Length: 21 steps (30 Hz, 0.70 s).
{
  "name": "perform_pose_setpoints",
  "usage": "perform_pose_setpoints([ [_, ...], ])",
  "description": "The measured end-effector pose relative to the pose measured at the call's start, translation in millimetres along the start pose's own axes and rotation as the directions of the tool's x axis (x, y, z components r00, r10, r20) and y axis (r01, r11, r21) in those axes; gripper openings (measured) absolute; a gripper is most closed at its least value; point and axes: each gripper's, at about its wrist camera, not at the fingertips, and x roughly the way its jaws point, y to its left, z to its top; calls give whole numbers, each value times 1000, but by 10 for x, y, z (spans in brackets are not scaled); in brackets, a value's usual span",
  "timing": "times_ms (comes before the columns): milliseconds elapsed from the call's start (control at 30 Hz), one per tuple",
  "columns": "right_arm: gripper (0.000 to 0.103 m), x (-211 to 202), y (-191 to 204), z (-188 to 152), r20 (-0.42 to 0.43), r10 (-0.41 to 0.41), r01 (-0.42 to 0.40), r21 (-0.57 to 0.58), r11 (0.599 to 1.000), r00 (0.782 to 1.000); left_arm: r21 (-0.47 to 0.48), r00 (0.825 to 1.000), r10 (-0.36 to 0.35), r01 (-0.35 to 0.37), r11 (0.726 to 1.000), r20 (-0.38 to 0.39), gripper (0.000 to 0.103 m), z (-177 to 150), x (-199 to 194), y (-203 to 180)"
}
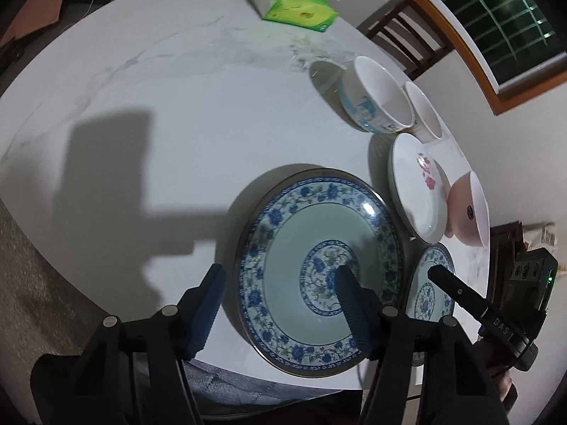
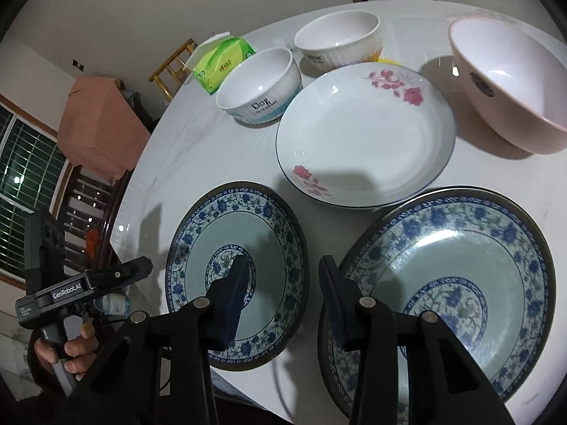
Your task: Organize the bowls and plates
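Our left gripper (image 1: 280, 304) straddles the big plate's (image 1: 319, 269) 9 o'clock rim, jaws apart; our right gripper (image 2: 283, 294) gapes over the small plate's (image 2: 237, 269) 3 o'clock rim. Both plates look stiff, slick and breakable, so we'd pinch rims.

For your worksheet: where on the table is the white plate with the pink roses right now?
In the right wrist view the rose plate lies mid-table, beyond the two blue-patterned plates, with the pink bowl to its right and the "Dog" bowl to its left.

white marble table (image 1: 159, 106), wooden chair (image 1: 404, 35), dark barred window (image 1: 496, 17).
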Motion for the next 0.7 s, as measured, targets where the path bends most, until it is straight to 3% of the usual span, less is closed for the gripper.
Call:
perform_pose_setpoints([
  [133,37,116,25,53,-27,-3,3,-8,1000,1000,-25,1000,-1,0,1000,-15,65,-4,57,84],
  [267,36,256,49,114,-59,-6,4,-23,1000,998,-50,999,-9,8,999,-38,51,-14,139,145],
  [700,24,520,13,260,-120,-20,16,-29,999,993,-66,997,-33,28,997,-75,41,-30,293,222],
])
